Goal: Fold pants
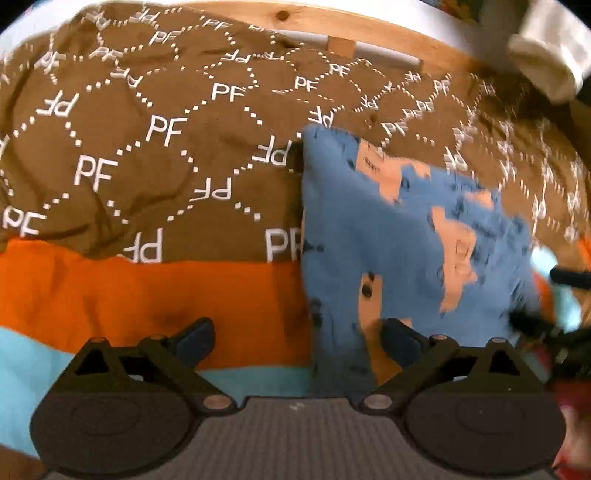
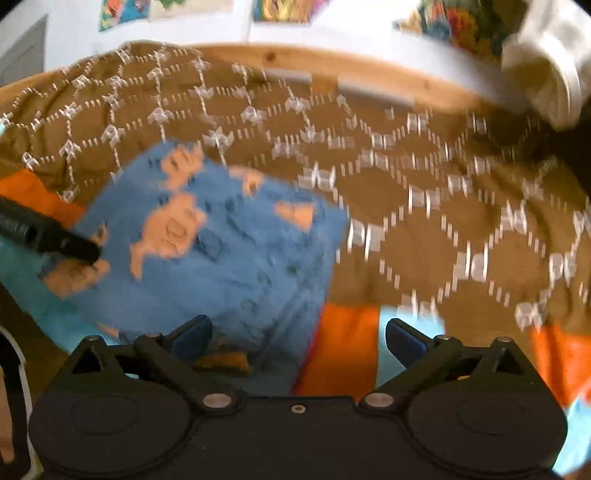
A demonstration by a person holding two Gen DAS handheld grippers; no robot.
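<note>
Blue pants (image 1: 388, 236) with peach animal patches lie folded into a compact block on the bed. My left gripper (image 1: 299, 339) is open above their near left edge, with its right finger (image 1: 400, 339) over the blue cloth and its left finger over the orange cover. In the right wrist view the pants (image 2: 229, 258) fill the left middle. My right gripper (image 2: 299, 336) is open at their near right corner, its left finger (image 2: 194, 332) over the cloth. Neither gripper's pads press on anything. The left gripper's black finger (image 2: 48, 232) shows at the pants' far left side.
A brown blanket (image 1: 147, 147) printed with white "PF" letters covers the bed behind the pants. An orange and light blue cover (image 1: 147, 295) lies in front. A wooden bed frame (image 1: 369, 33) runs along the back, with a white cloth (image 1: 546, 62) at the upper right.
</note>
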